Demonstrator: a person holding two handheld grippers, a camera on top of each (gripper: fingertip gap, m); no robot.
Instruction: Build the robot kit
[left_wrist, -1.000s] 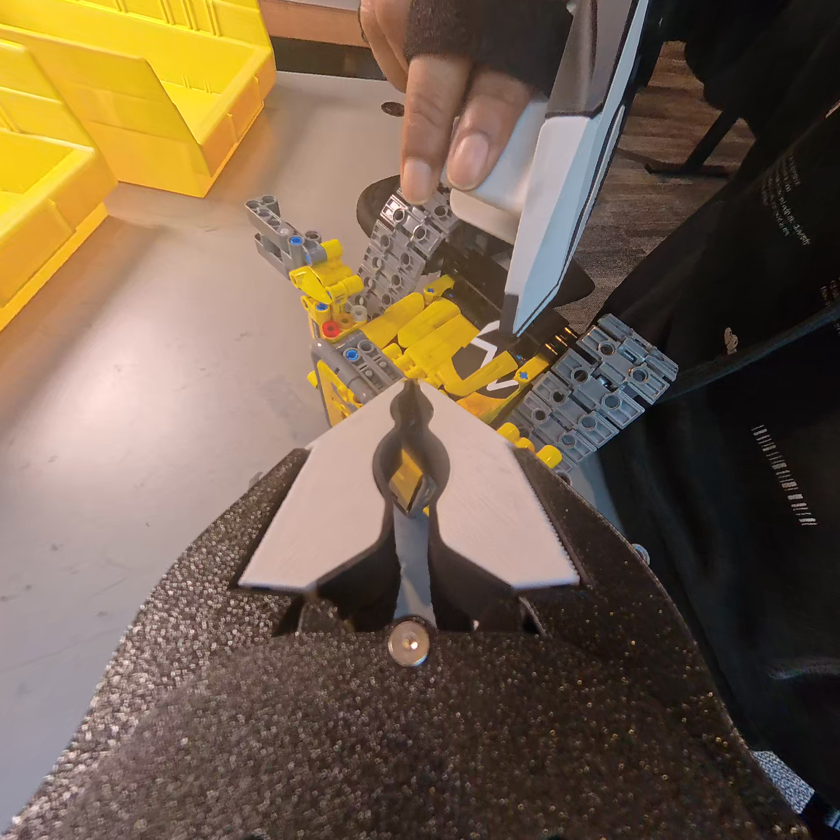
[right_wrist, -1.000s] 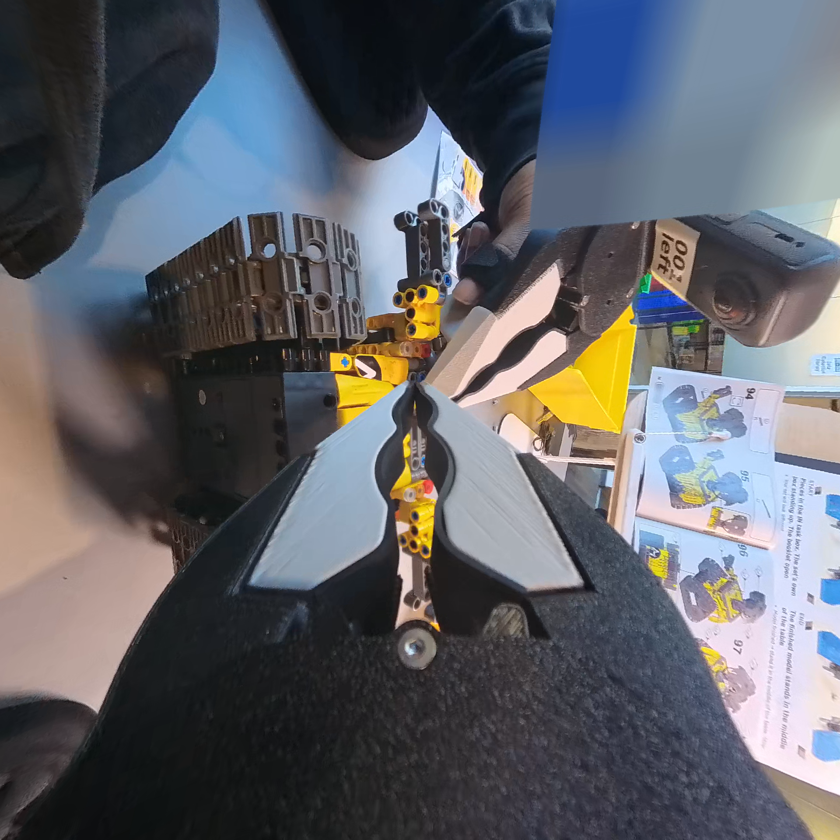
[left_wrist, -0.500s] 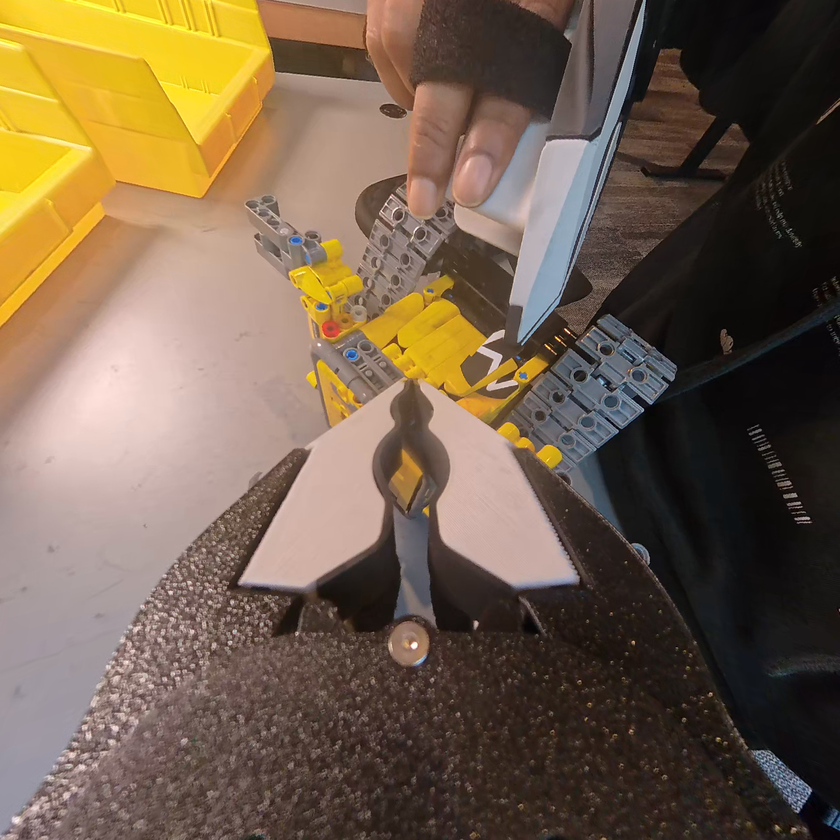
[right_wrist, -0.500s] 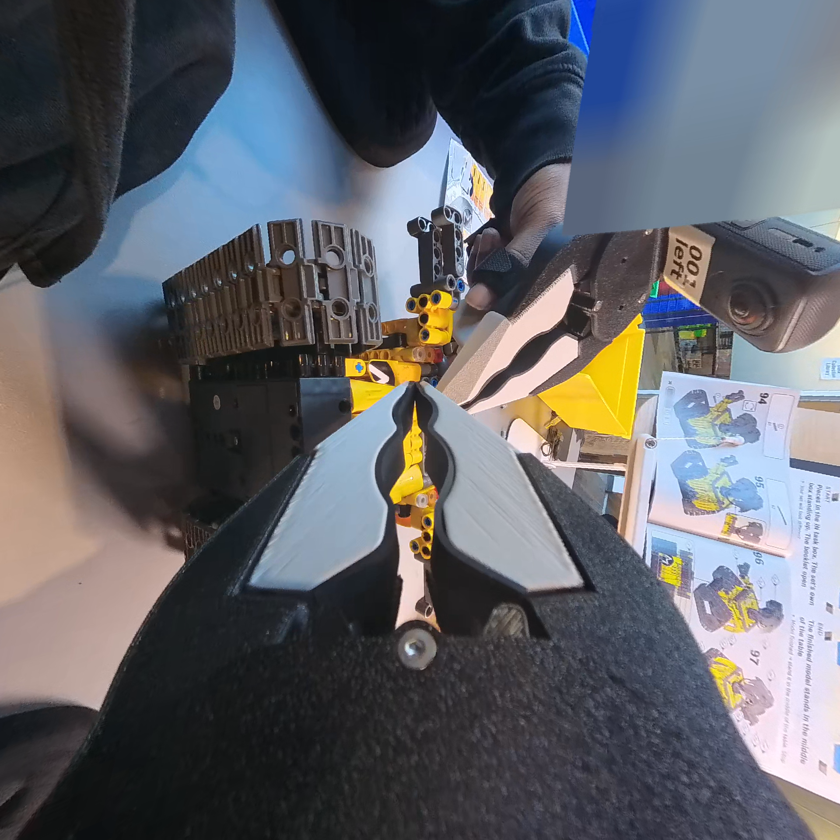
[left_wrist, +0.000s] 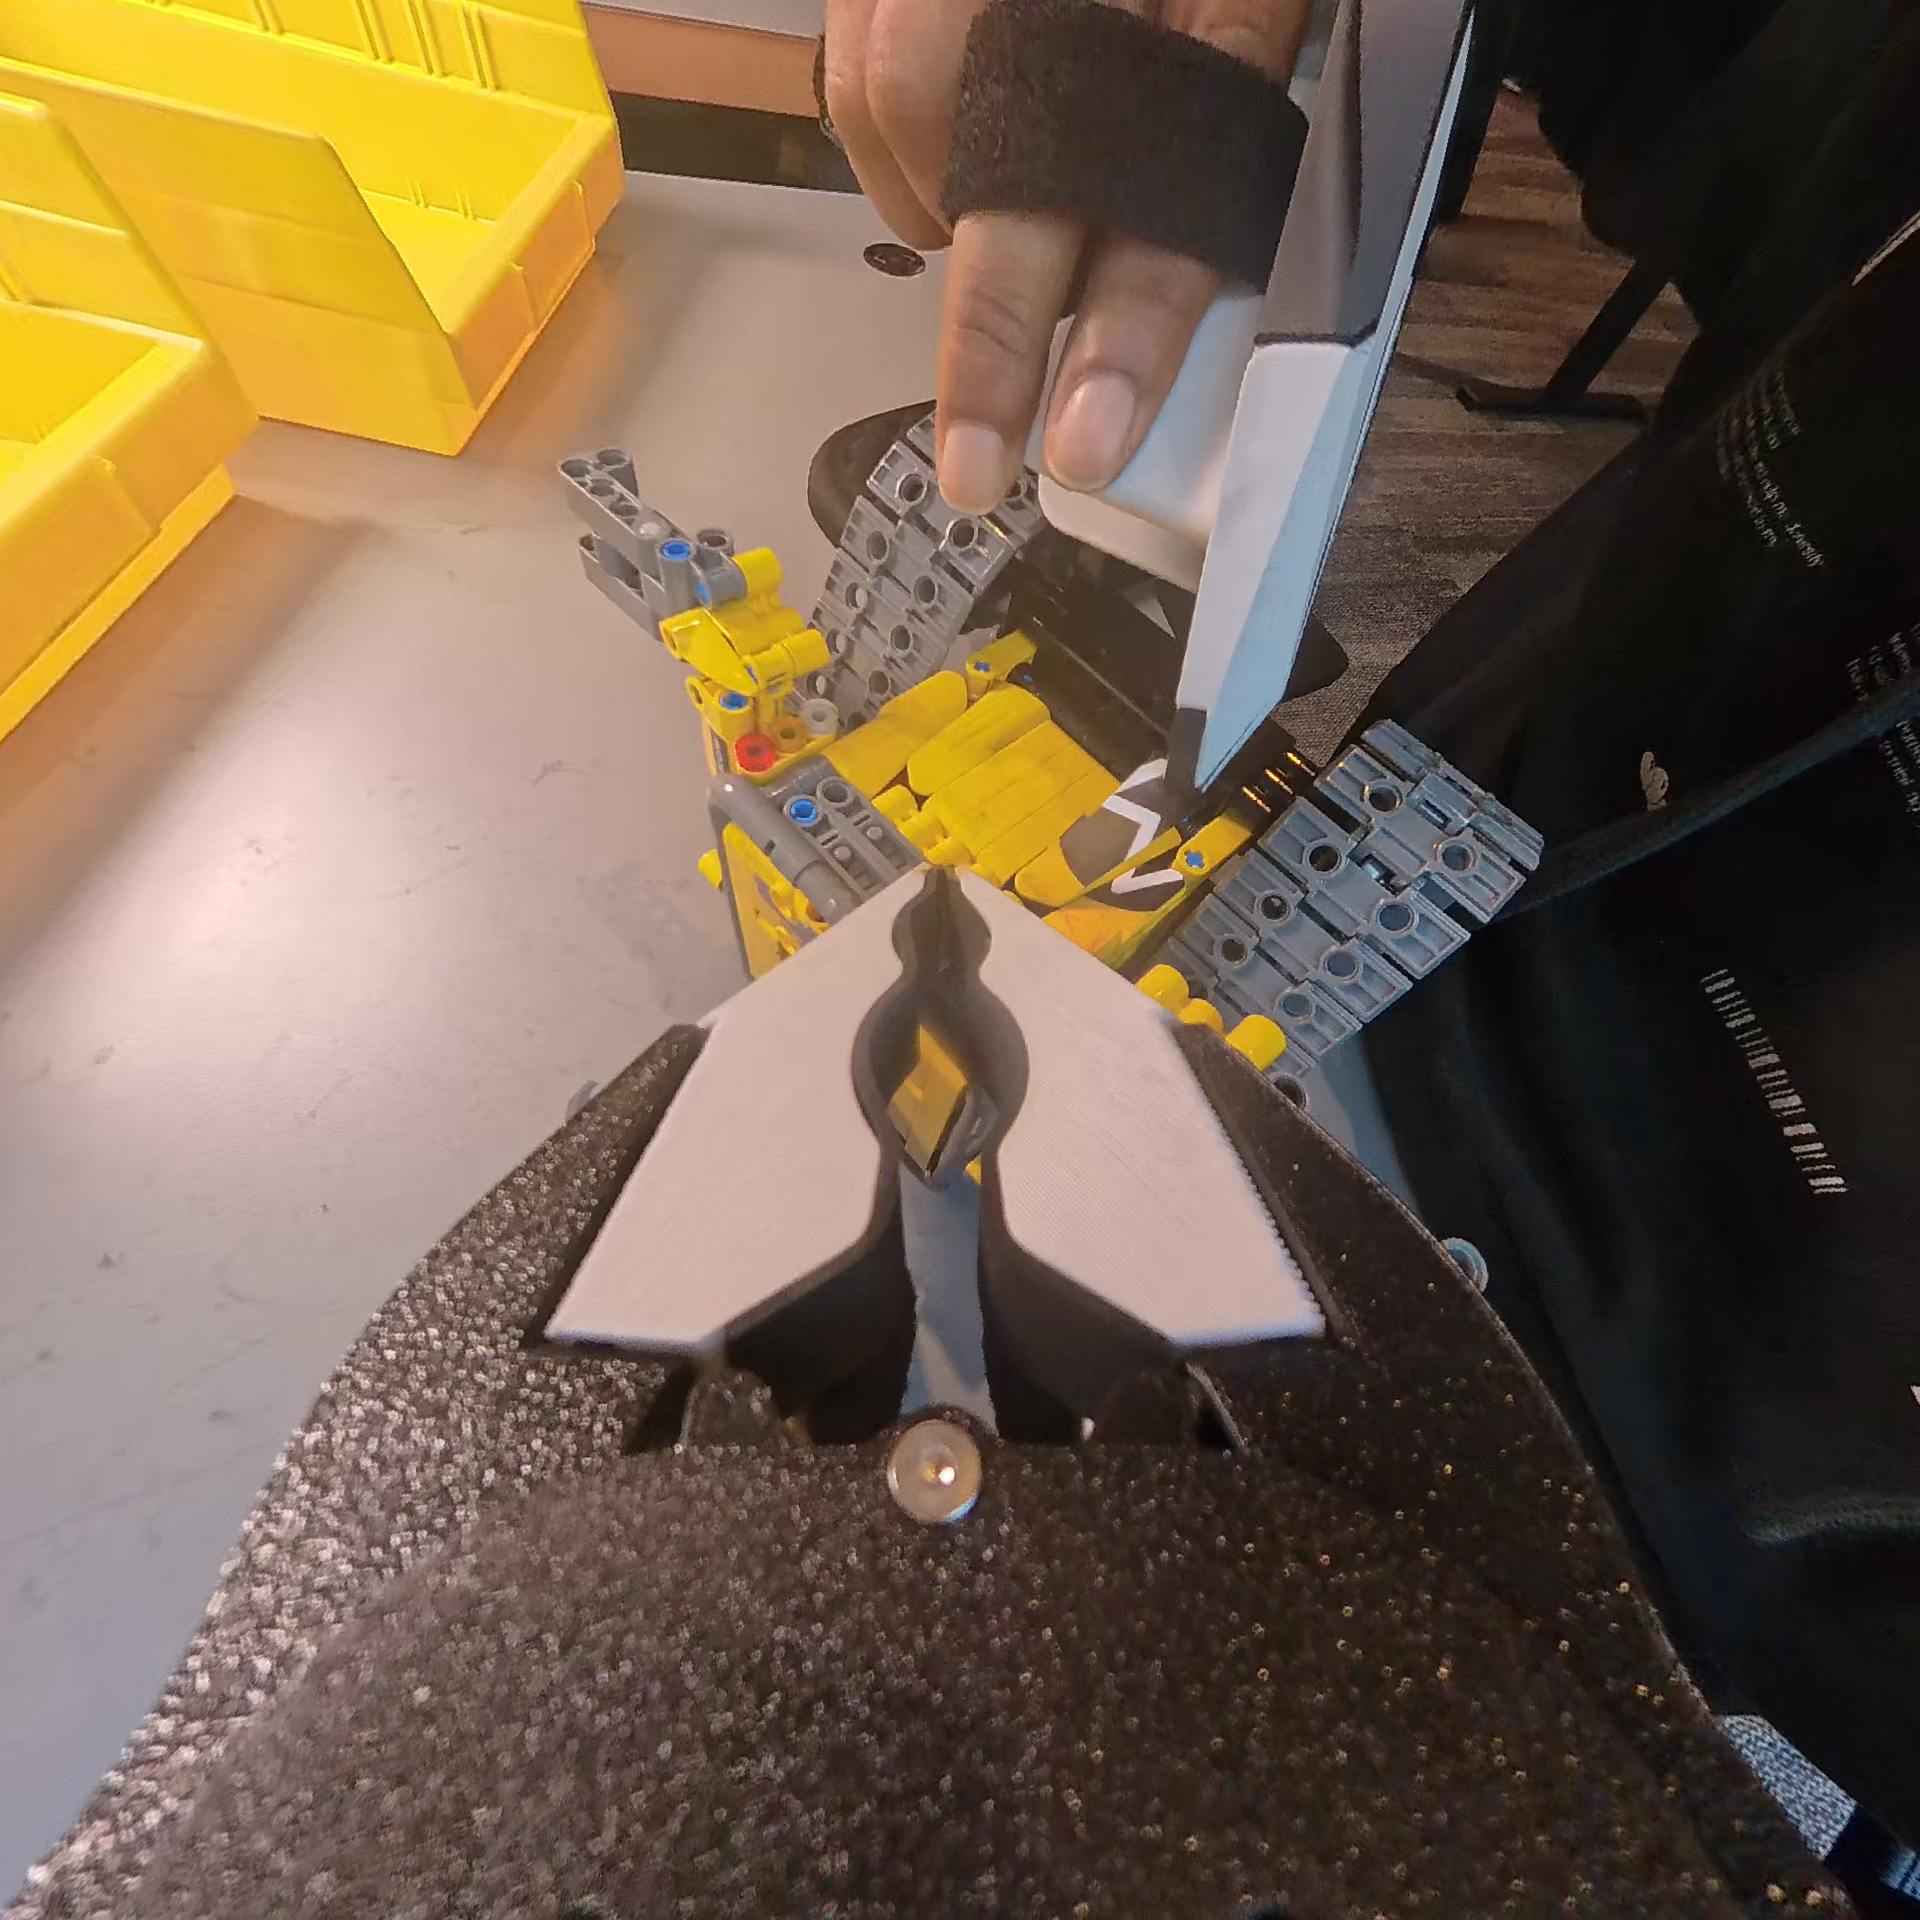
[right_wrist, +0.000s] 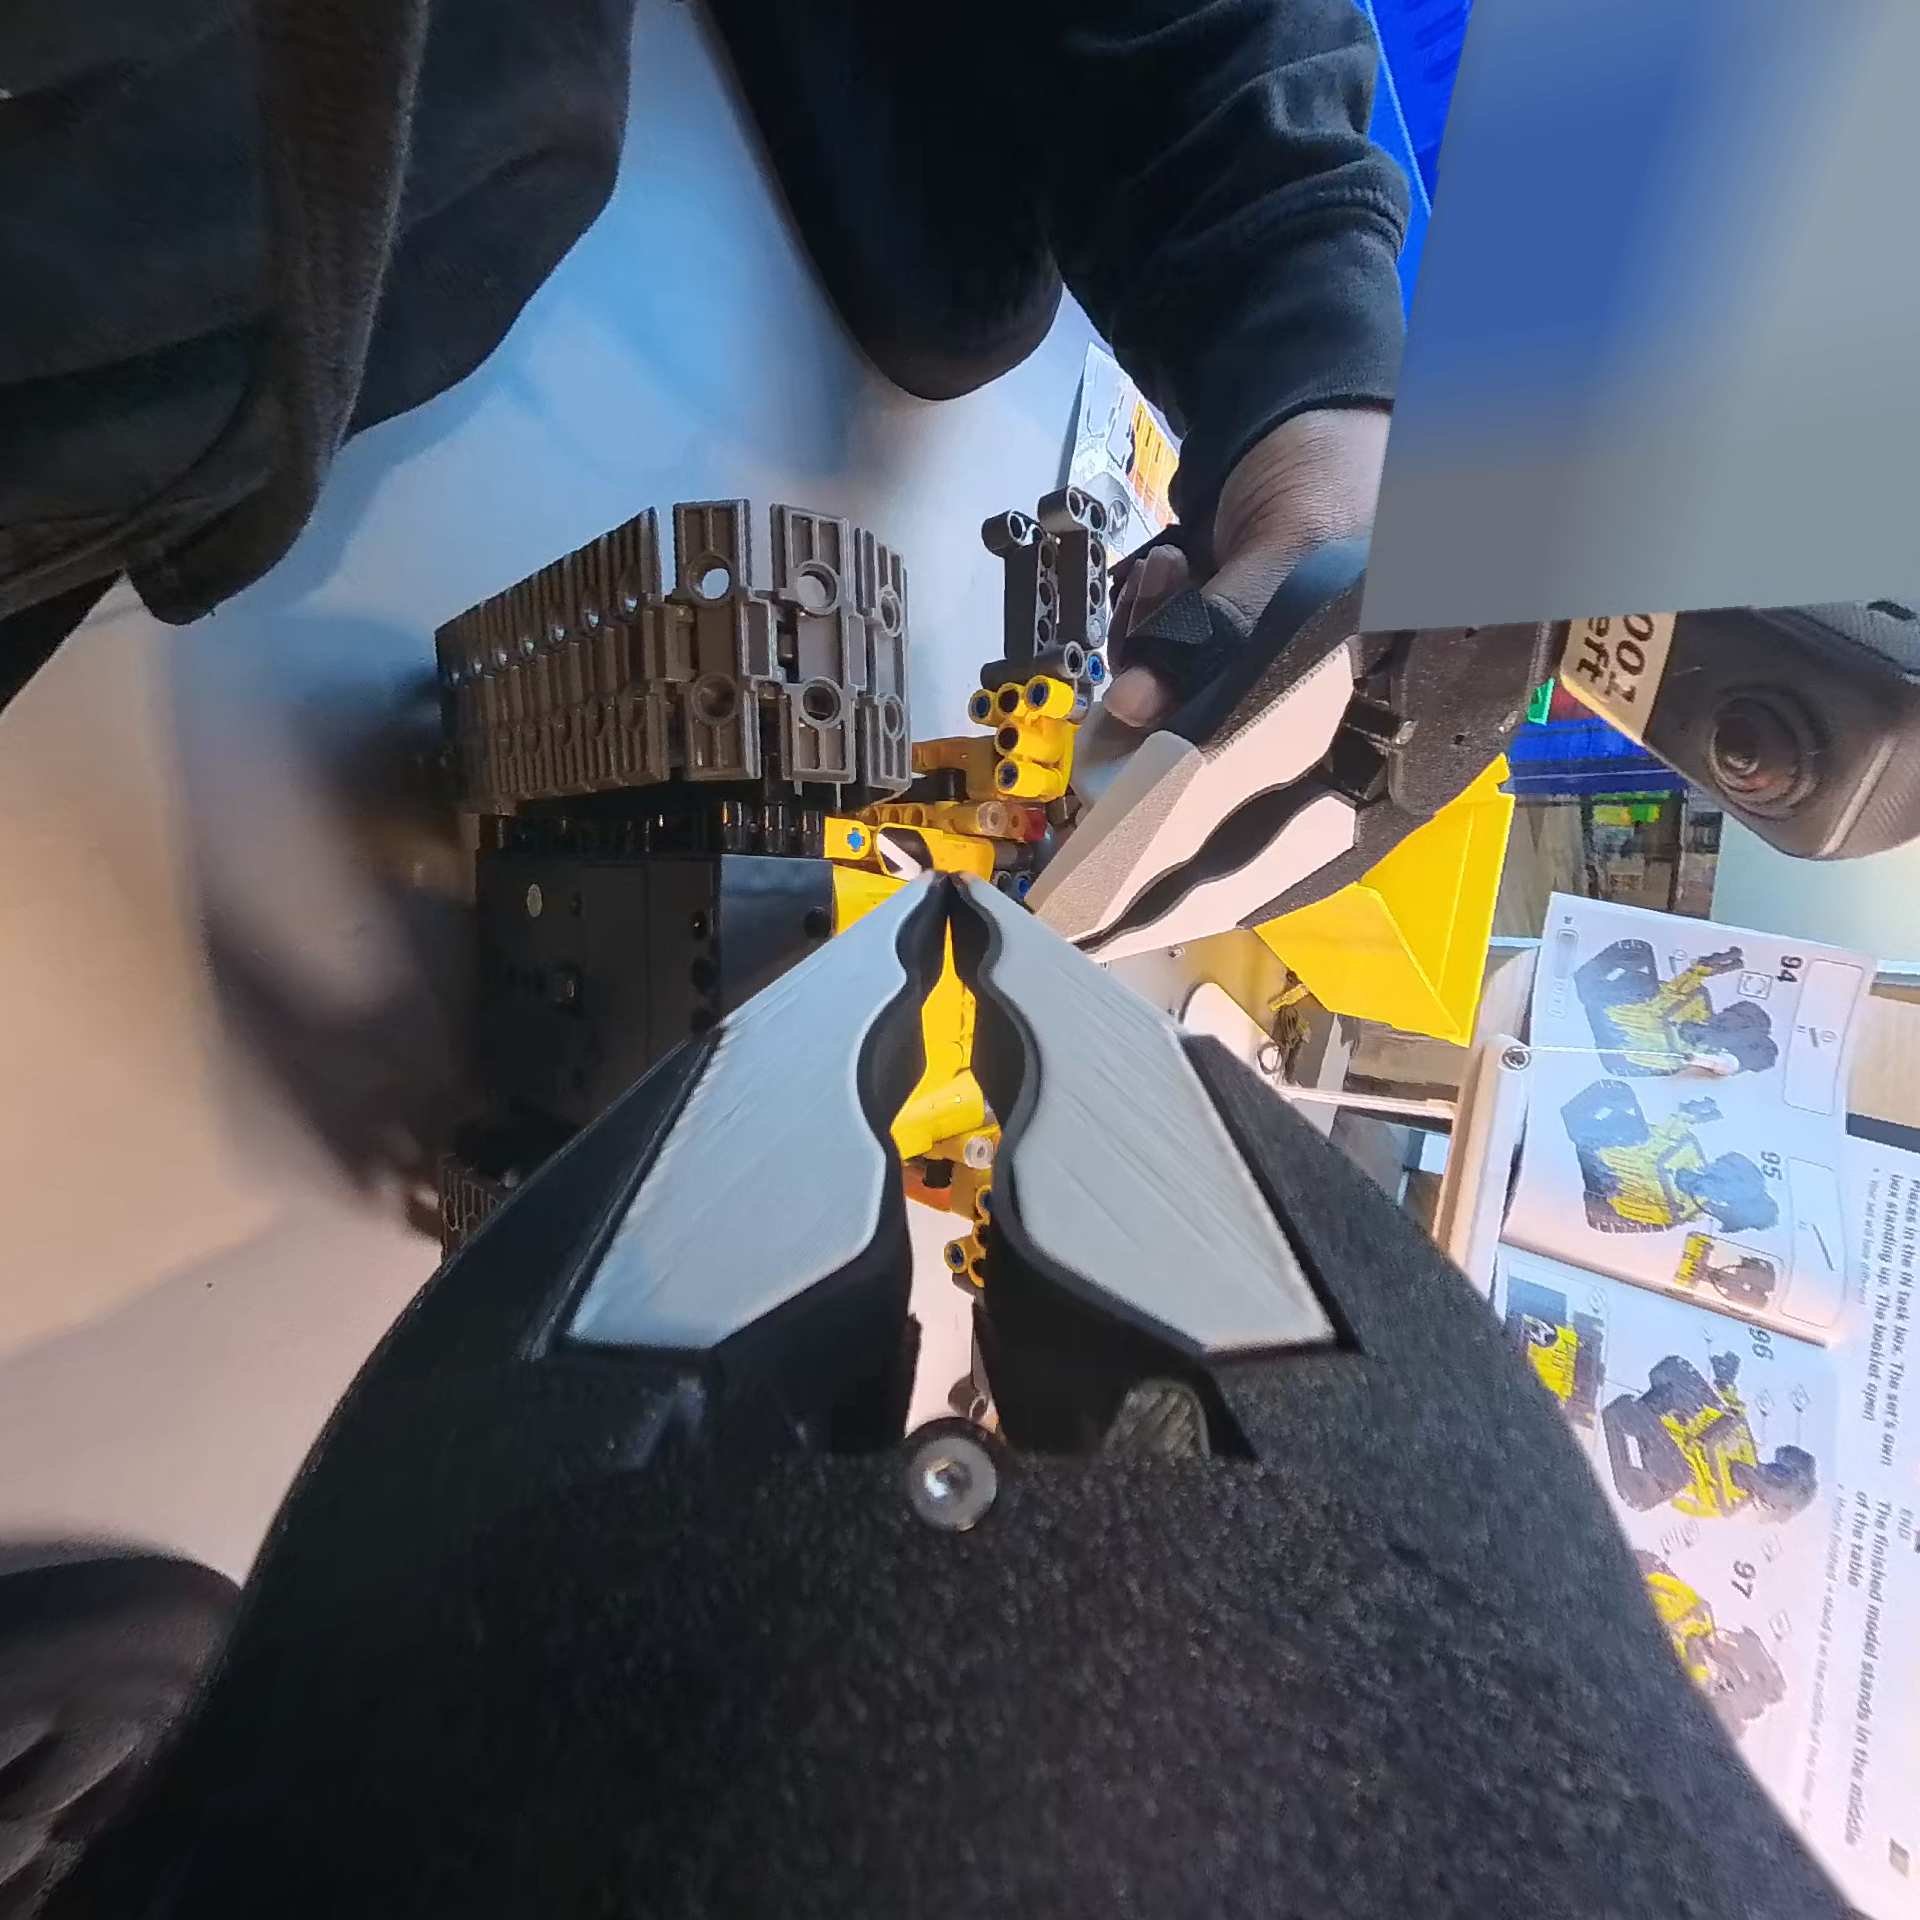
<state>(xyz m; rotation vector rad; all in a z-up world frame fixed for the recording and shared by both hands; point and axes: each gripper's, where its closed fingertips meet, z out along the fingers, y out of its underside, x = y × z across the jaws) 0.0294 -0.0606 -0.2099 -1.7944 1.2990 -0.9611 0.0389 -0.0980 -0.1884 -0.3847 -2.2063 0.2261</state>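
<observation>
A yellow, grey and black brick-built tracked vehicle (left_wrist: 977, 769) lies on the grey table (left_wrist: 312, 935). My left gripper (left_wrist: 940, 881) is shut, its tips pressed against the model's near yellow side beside a grey beam. My right gripper (left_wrist: 1195, 774) comes down from above, shut, its tips on the black and yellow sticker panel. A hand's fingers (left_wrist: 966, 457) rest on the far grey track. In the right wrist view my right gripper (right_wrist: 948, 883) is shut at the yellow panel below the grey track (right_wrist: 727, 665), and the left gripper (right_wrist: 1060, 920) meets the model from the right.
Yellow storage bins (left_wrist: 312, 208) stand at the back left of the table. An open instruction booklet (right_wrist: 1683, 1143) stands to the right. A person's black clothing (left_wrist: 1714, 1039) is close on the right side, beyond the table edge. The left gripper's tips are roughly 5 centimeters from the right gripper's.
The hand on the right gripper has slid a little lower into view. The model sits slightly lower and to the right in the right wrist view. Both grippers stay shut at the model.
</observation>
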